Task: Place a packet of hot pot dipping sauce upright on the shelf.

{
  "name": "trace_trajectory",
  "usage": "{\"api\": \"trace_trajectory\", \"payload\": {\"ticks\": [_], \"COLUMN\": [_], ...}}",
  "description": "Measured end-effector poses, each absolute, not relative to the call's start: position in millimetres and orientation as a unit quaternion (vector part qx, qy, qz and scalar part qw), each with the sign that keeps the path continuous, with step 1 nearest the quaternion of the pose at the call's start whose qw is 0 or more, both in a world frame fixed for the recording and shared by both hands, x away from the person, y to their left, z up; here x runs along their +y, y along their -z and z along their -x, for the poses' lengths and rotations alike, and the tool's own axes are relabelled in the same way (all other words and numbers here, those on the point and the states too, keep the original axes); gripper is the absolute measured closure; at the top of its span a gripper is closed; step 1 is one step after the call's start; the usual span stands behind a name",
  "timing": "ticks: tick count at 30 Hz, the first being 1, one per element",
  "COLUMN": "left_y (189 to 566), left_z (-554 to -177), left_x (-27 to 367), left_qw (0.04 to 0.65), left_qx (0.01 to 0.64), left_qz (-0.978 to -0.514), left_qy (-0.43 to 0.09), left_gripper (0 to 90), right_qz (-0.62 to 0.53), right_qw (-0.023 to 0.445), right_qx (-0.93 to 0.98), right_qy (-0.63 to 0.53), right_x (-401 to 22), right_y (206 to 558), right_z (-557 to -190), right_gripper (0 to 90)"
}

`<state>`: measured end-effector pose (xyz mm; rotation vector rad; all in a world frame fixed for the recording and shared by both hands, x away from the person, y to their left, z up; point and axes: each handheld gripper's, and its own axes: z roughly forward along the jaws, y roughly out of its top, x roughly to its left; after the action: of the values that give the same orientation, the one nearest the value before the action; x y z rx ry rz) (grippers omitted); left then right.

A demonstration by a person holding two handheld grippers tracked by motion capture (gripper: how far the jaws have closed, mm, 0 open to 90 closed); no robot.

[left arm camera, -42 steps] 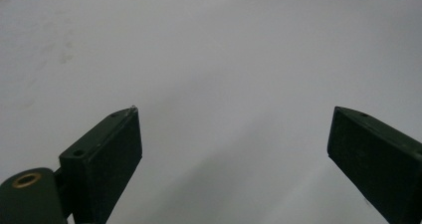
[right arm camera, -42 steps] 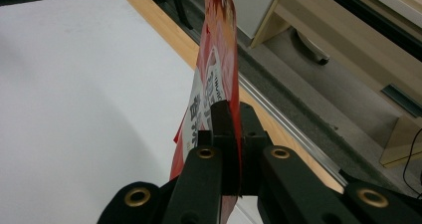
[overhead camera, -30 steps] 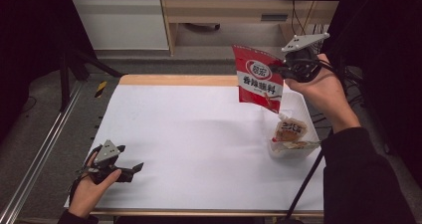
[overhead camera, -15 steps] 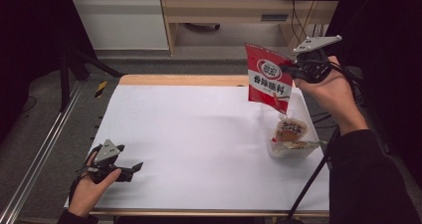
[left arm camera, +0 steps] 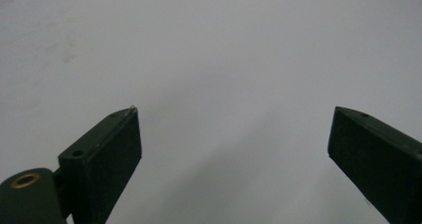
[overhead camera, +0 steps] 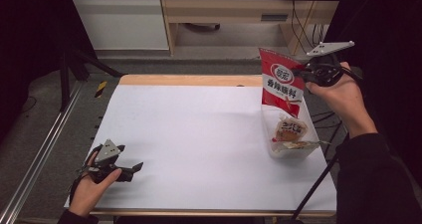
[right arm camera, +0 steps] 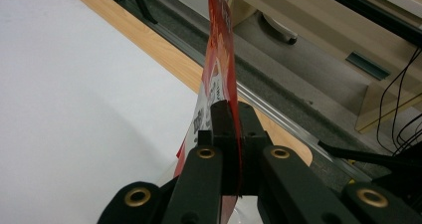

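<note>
The right gripper [overhead camera: 302, 73] is clamped on a red snack packet [overhead camera: 281, 82], held up in the air at the far right of the table [overhead camera: 199, 134]. In the right gripper view the two black jaws pinch the packet [right arm camera: 219, 59] edge-on, so its printed face cannot be read there; its lower part is cut off behind the jaws. In the high view the packet hangs upright, its bottom edge over a clear plastic container [overhead camera: 291, 139] standing near the right edge of the table. The container holds at least one smaller packet [overhead camera: 291, 129]; its label is too small to read, and the container's clear walls are hard to trace. The right hand [overhead camera: 341, 92] covers most of the gripper body, and the grey plate sits above it. The left gripper [overhead camera: 130, 168] rests low at the near left corner of the table, well apart from the packet, with the left hand [overhead camera: 92, 184] partly cut off by the bottom edge. In the left gripper view its jaws stand wide apart with only bare white tabletop [left arm camera: 224, 59] between them. Beyond the far edge of the table lie a wooden strip [overhead camera: 189, 79], a grey floor [overhead camera: 209, 64], cables [overhead camera: 298, 25] and a light wooden cabinet [overhead camera: 224, 10].
</note>
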<state>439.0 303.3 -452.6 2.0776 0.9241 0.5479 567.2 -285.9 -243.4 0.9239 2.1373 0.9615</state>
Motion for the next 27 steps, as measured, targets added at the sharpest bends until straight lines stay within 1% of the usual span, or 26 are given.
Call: {"api": "trace_trajectory", "payload": {"ticks": [16, 27], "left_y": [454.1, 454.5], "left_z": [-439.5, -439.5], "left_x": [301.7, 300.7], "left_qw": [0.388, 0.386], "left_qx": [0.364, 0.363], "left_qz": [-0.820, -0.821], "left_qy": [-0.213, -0.212], "left_gripper": [6.5, 6.4], "right_qz": [-0.367, -0.377], "right_qw": [0.295, 0.281], "right_qx": [0.807, 0.807], "right_qy": [-0.356, -0.359], "right_x": [-298.5, -301.6], "right_y": [270.5, 299.1], "right_z": [-575.2, -577.2], "right_gripper": [89.7, 89.7]}}
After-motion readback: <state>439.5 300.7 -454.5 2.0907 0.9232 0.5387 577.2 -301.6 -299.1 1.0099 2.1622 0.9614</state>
